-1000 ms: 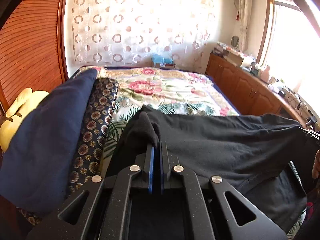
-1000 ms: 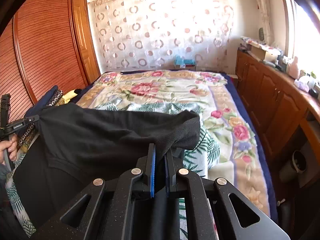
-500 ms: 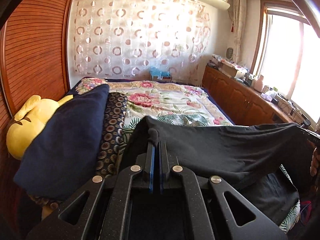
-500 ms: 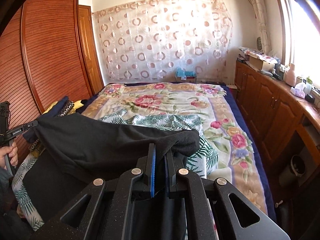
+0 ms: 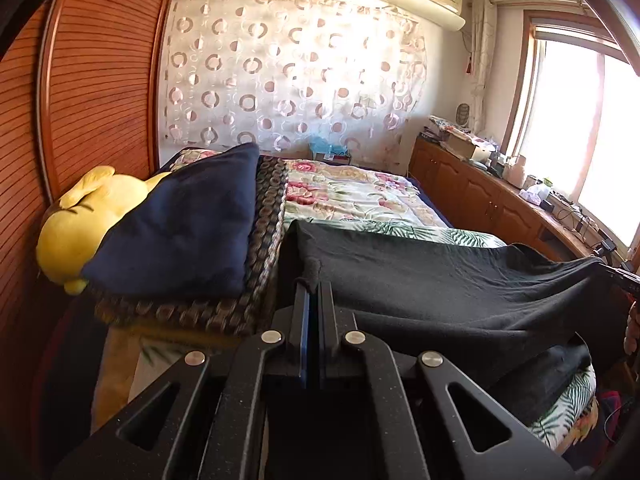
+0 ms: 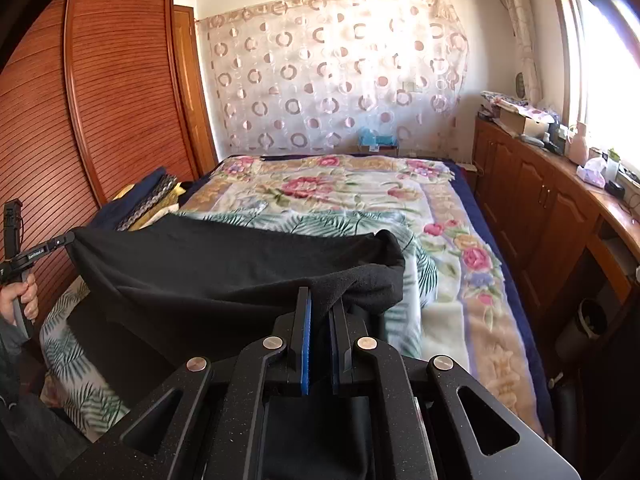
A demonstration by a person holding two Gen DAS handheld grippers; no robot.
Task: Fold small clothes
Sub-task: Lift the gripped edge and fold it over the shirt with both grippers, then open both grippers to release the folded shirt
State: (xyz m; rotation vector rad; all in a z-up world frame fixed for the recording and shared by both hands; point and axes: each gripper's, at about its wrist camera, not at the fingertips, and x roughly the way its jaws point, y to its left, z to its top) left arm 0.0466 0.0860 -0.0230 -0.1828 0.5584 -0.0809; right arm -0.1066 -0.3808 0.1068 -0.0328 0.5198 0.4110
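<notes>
A black garment (image 5: 440, 280) hangs stretched between my two grippers above the bed (image 5: 360, 196). My left gripper (image 5: 314, 292) is shut on its left corner. My right gripper (image 6: 320, 300) is shut on its right corner, where the black garment (image 6: 224, 260) bunches over the fingers. Its lower part hangs down and rests on the bedding at the bed's near end. In the right wrist view the left gripper (image 6: 68, 238) shows at the far left, held by a hand. In the left wrist view the right gripper (image 5: 624, 276) shows at the far right edge.
The bed (image 6: 360, 188) has a floral and palm-leaf cover. A navy pillow (image 5: 180, 232) lies on a patterned cushion (image 5: 264, 236) beside a yellow plush toy (image 5: 80, 216) on the left. A wooden wardrobe (image 6: 100, 100) stands left. A cluttered wooden cabinet (image 6: 552, 200) runs along the right.
Both grippers have risen and tilted up with the garment still stretched between them. More of the wall and ceiling shows, and the bed sits lower in both views.
</notes>
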